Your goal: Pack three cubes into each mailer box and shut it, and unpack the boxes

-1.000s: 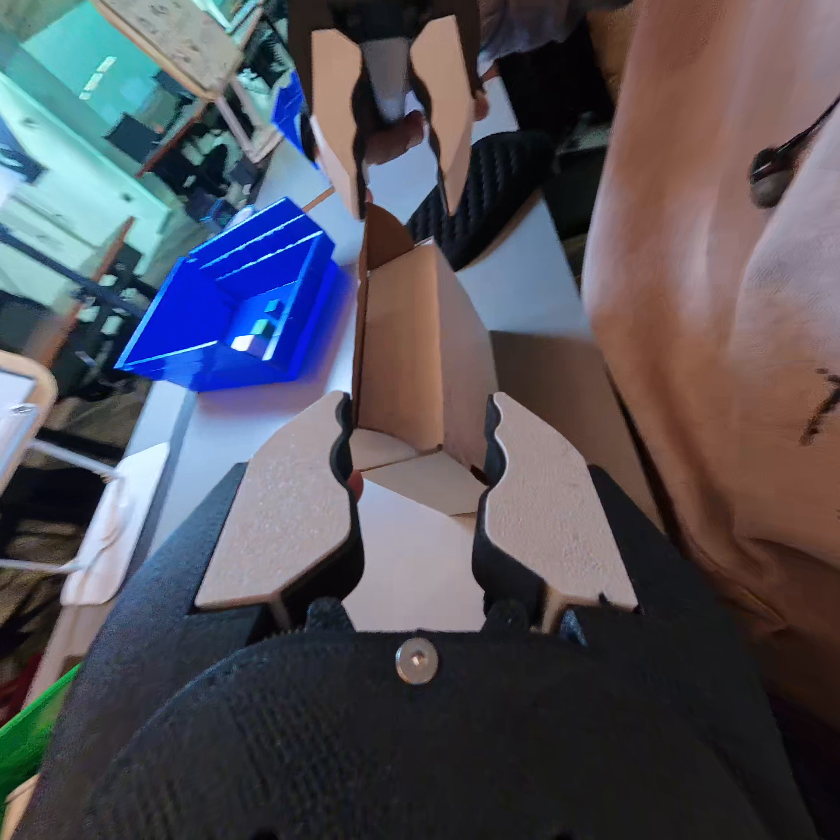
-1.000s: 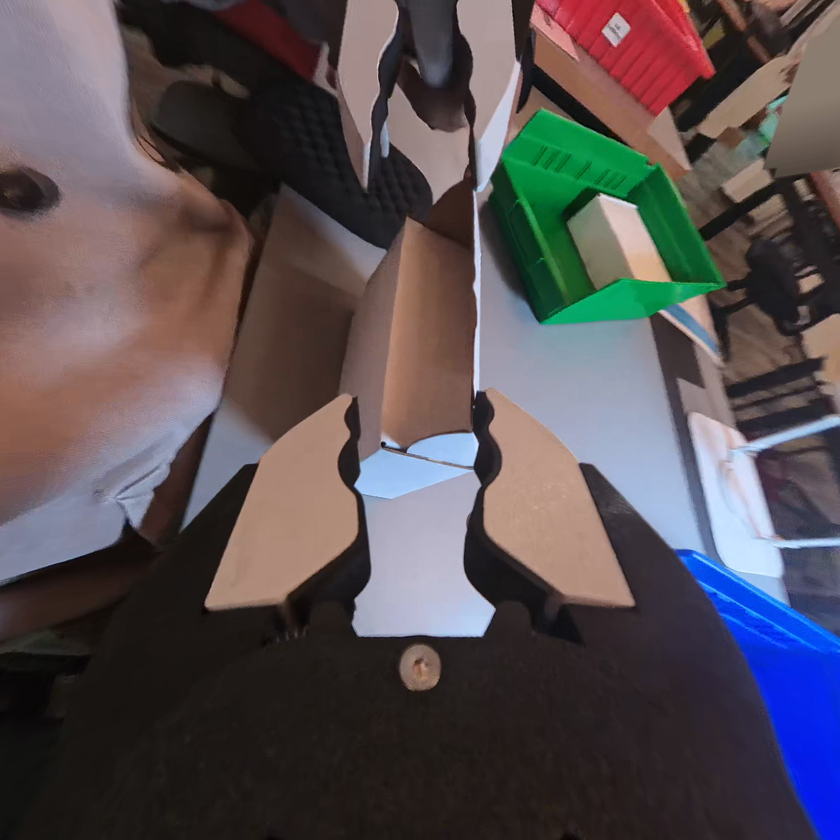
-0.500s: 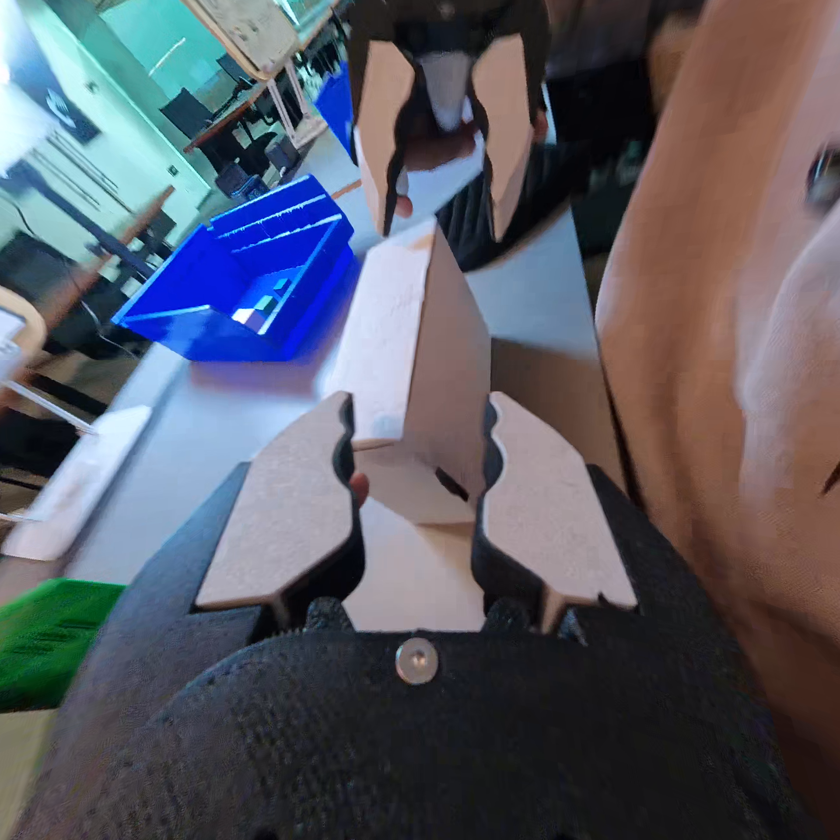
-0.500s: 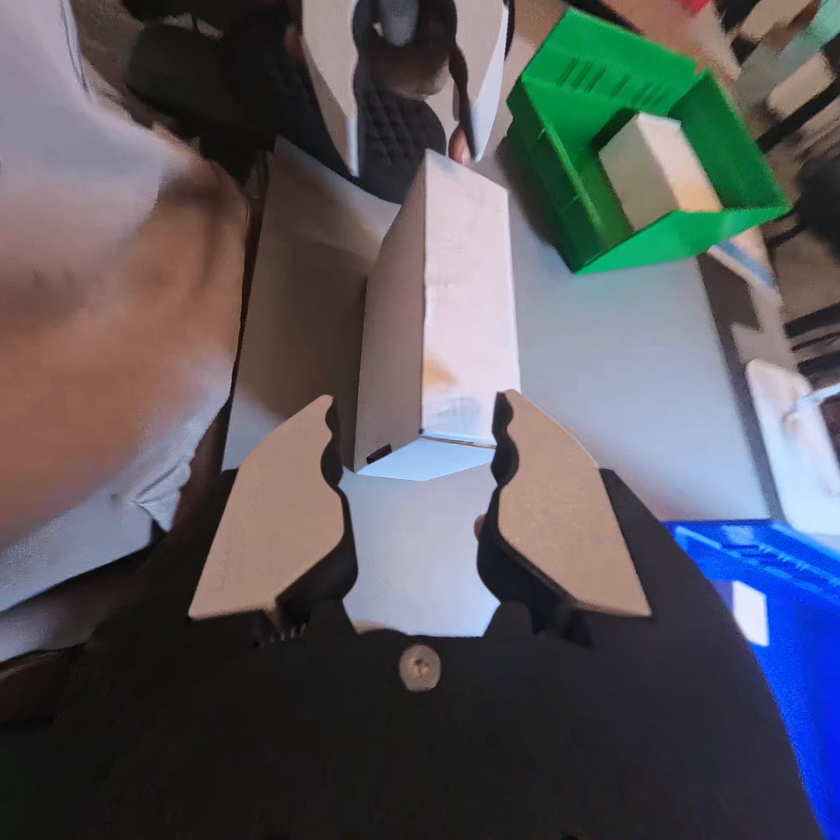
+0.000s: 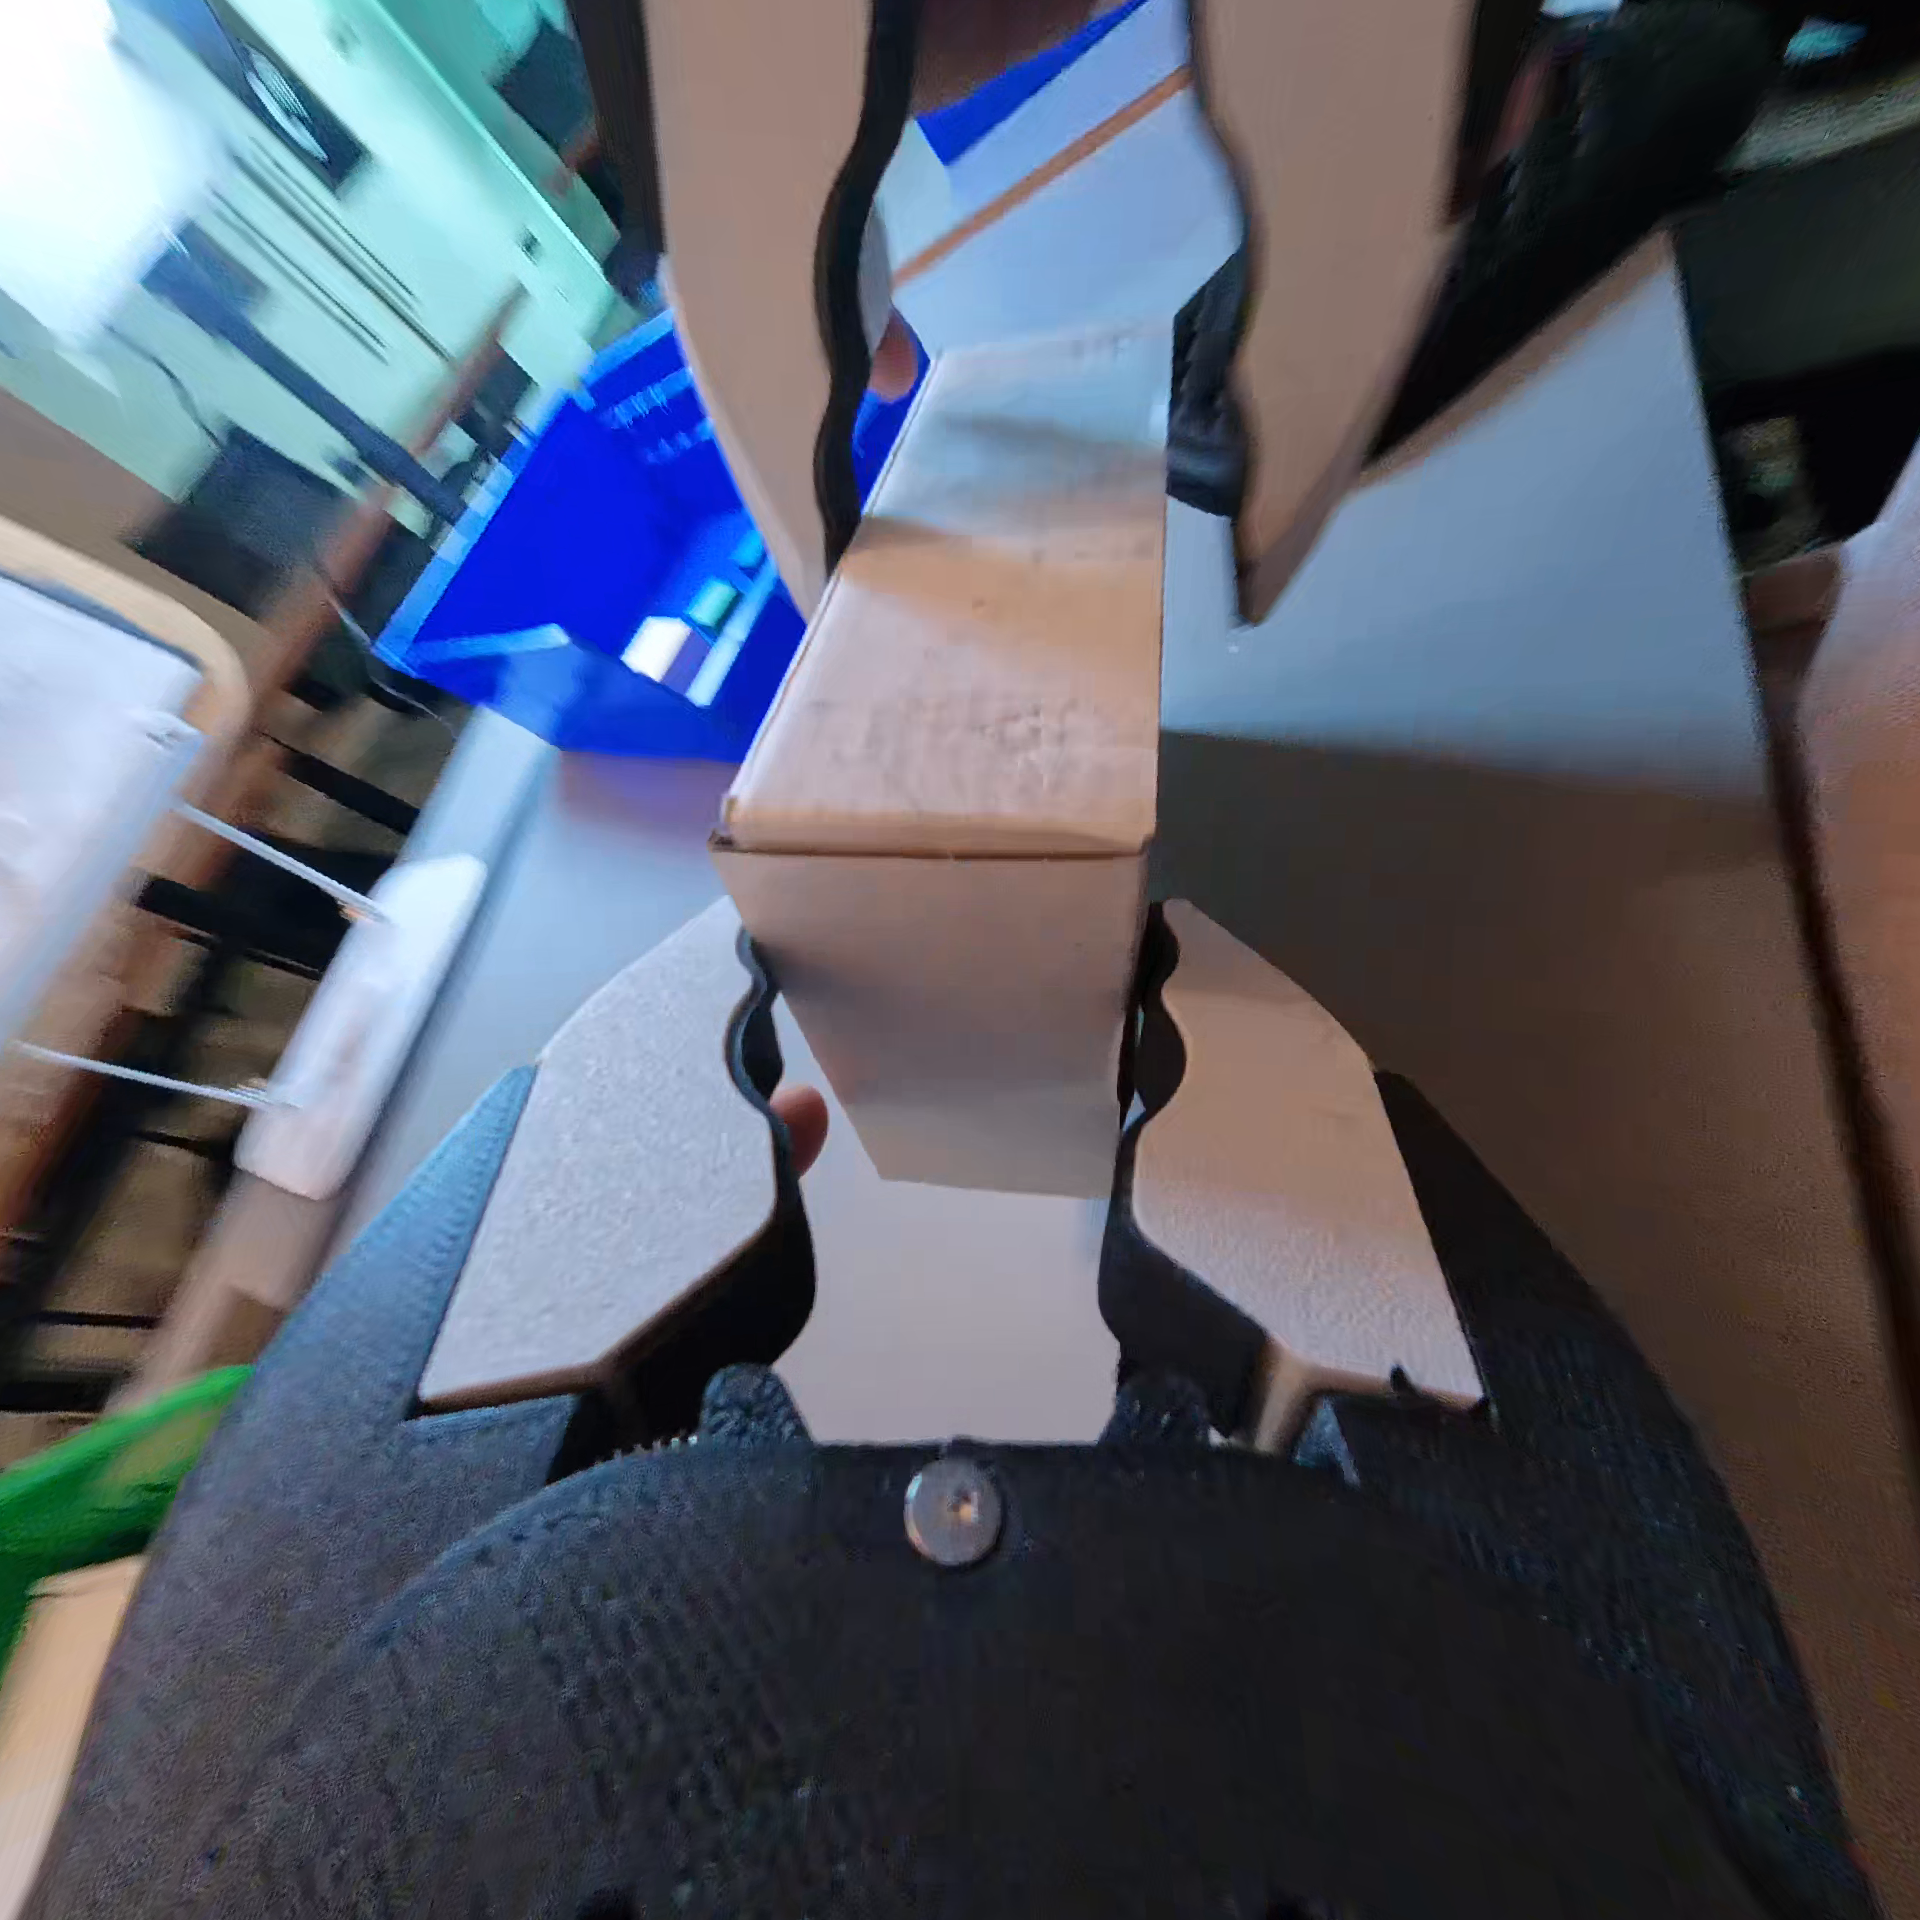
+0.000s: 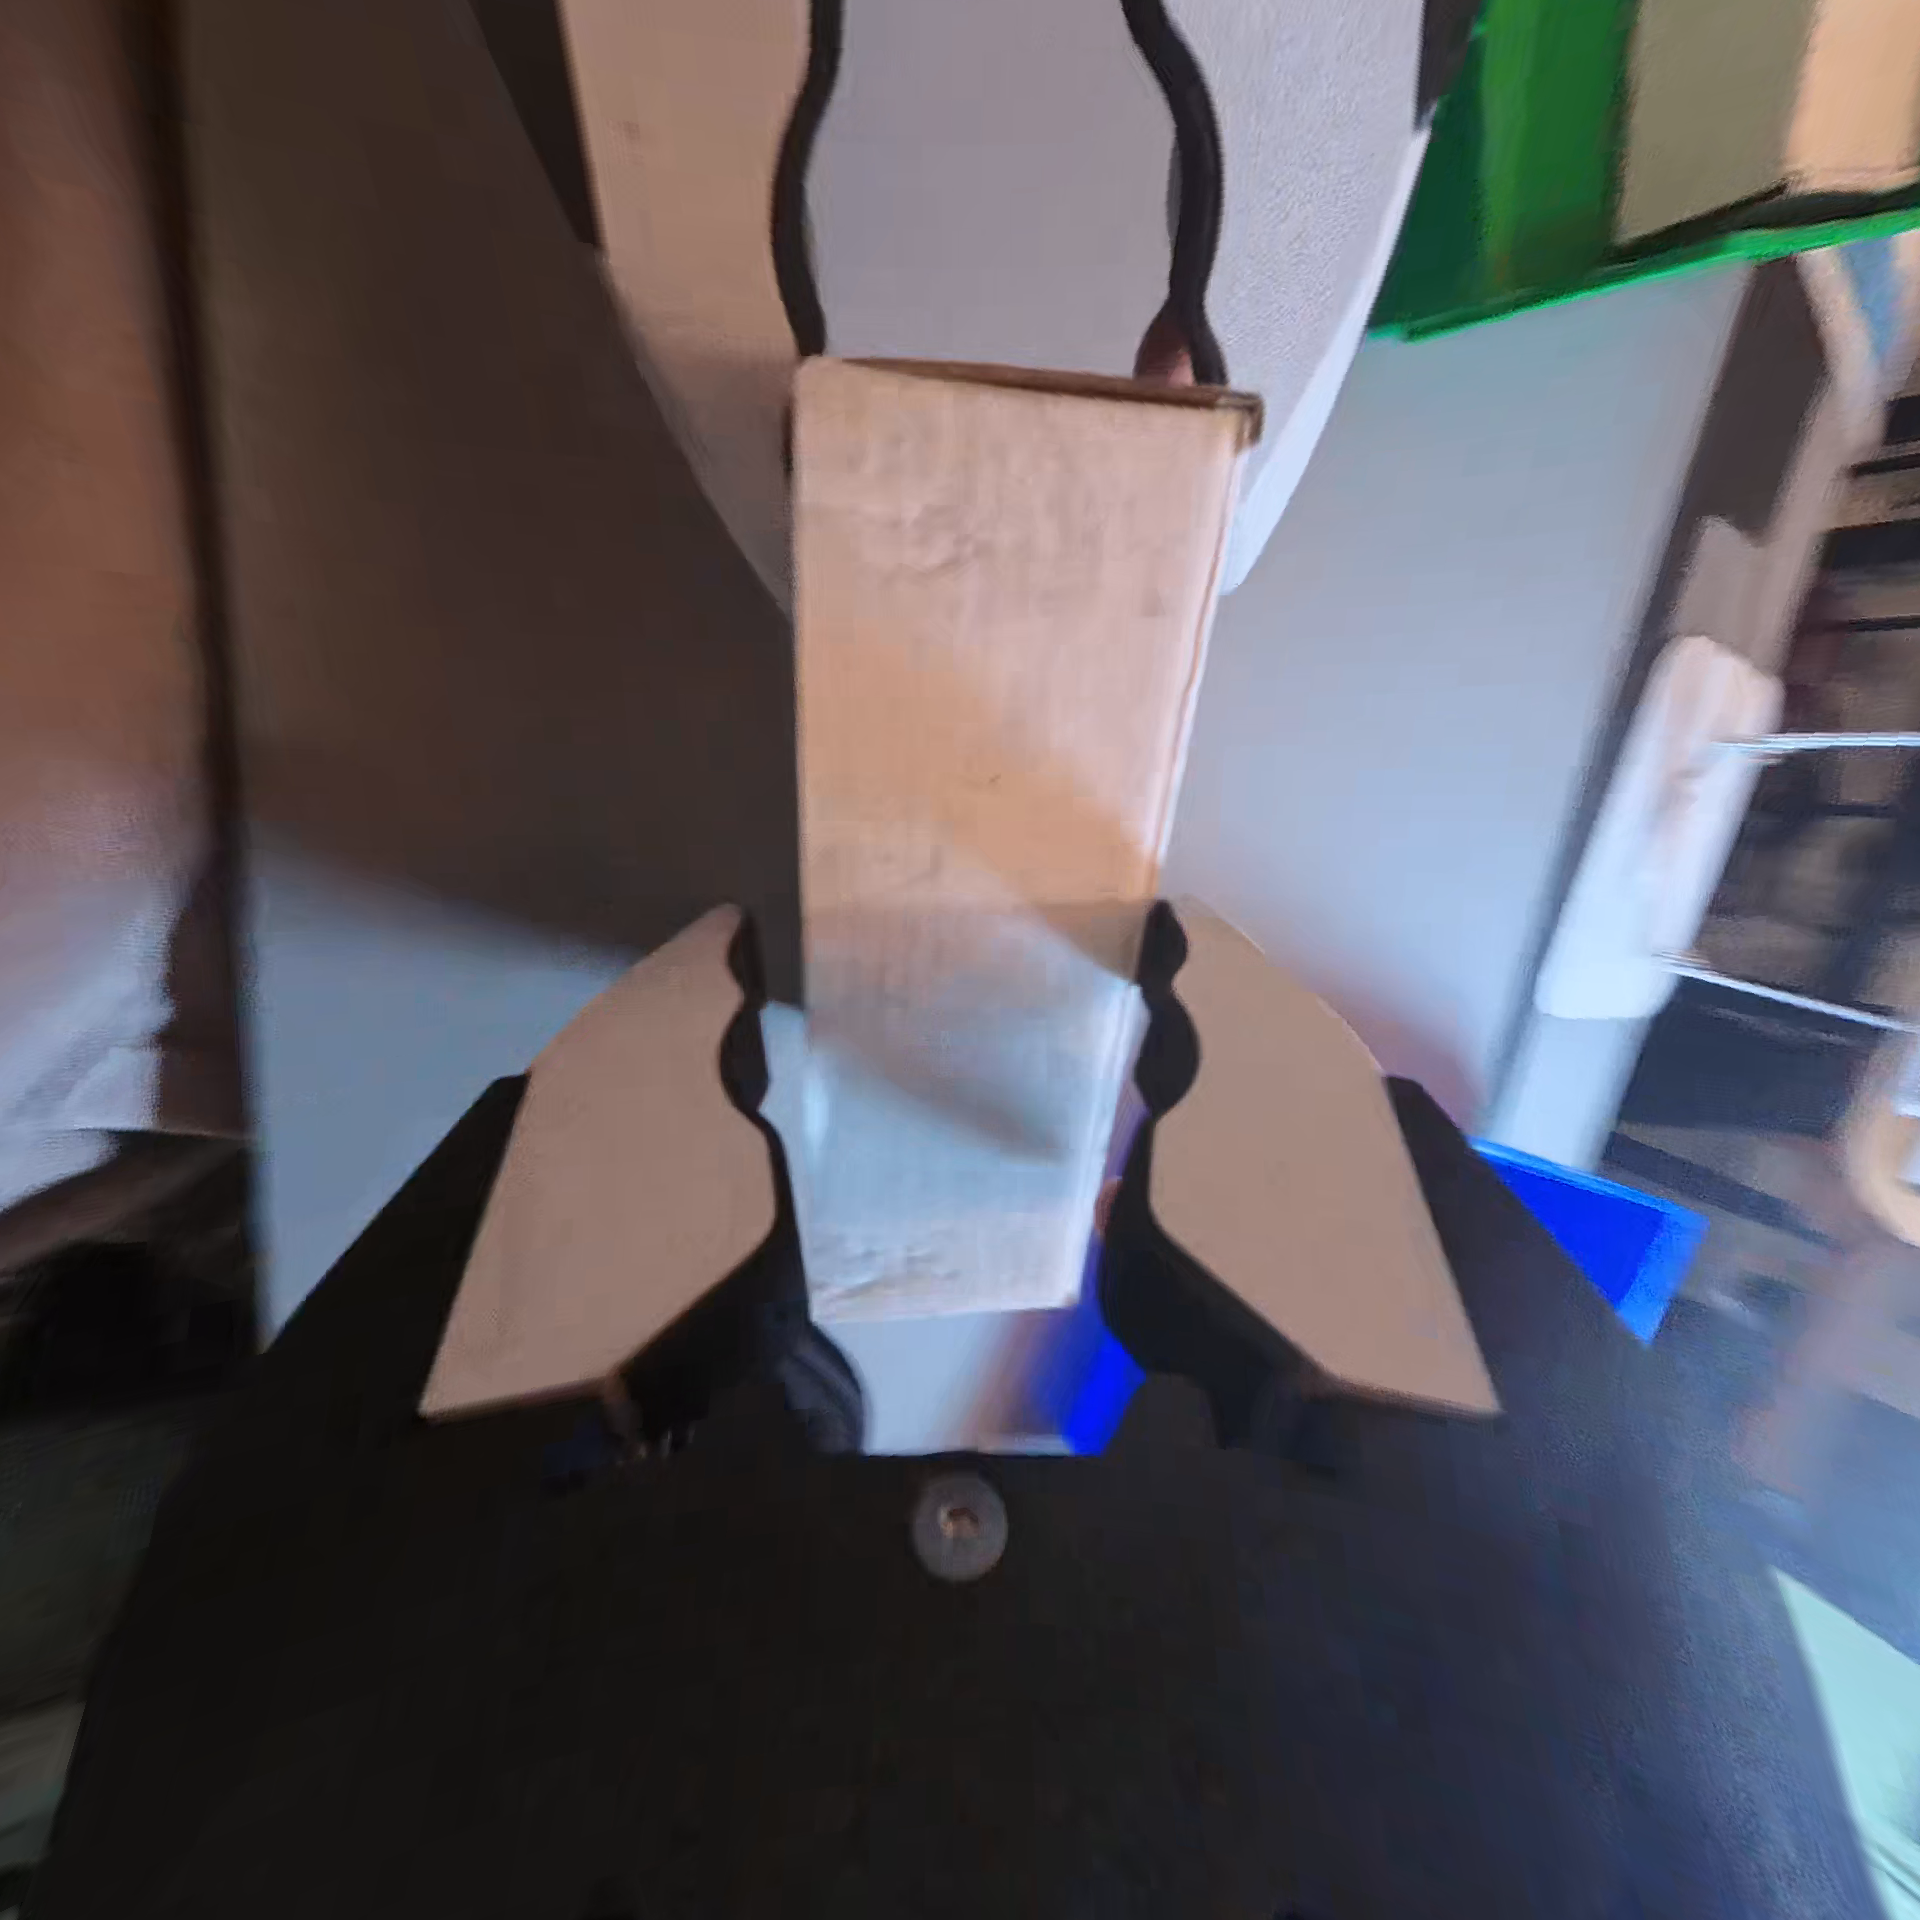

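Note:
A closed brown mailer box (image 5: 966, 665) lies lengthwise between my two grippers, lid flat on top. My left gripper (image 5: 951, 925) is shut on its near end in the left wrist view. My right gripper (image 6: 945, 914) is shut on the opposite end of the box (image 6: 997, 644). In the left wrist view the right gripper (image 5: 1034, 582) straddles the far end. The left gripper's fingers (image 6: 686, 208) show at the top of the right wrist view. Small cubes (image 5: 717, 603) sit in a blue bin (image 5: 582, 582). The box's inside is hidden.
A flat cardboard sheet (image 5: 1455, 935) lies on the white table (image 5: 1403, 623) beside the box. A green bin (image 6: 1538, 156) holding a pale box (image 6: 1714, 104) stands across the table. The person's torso (image 5: 1870, 831) is close at one side. Chairs and shelves stand past the table edge.
The box's upright lid has come down and the box is now closed and lying flat. Both grippers have moved closer together along the box, and the right jaws stand wider than a second ago.

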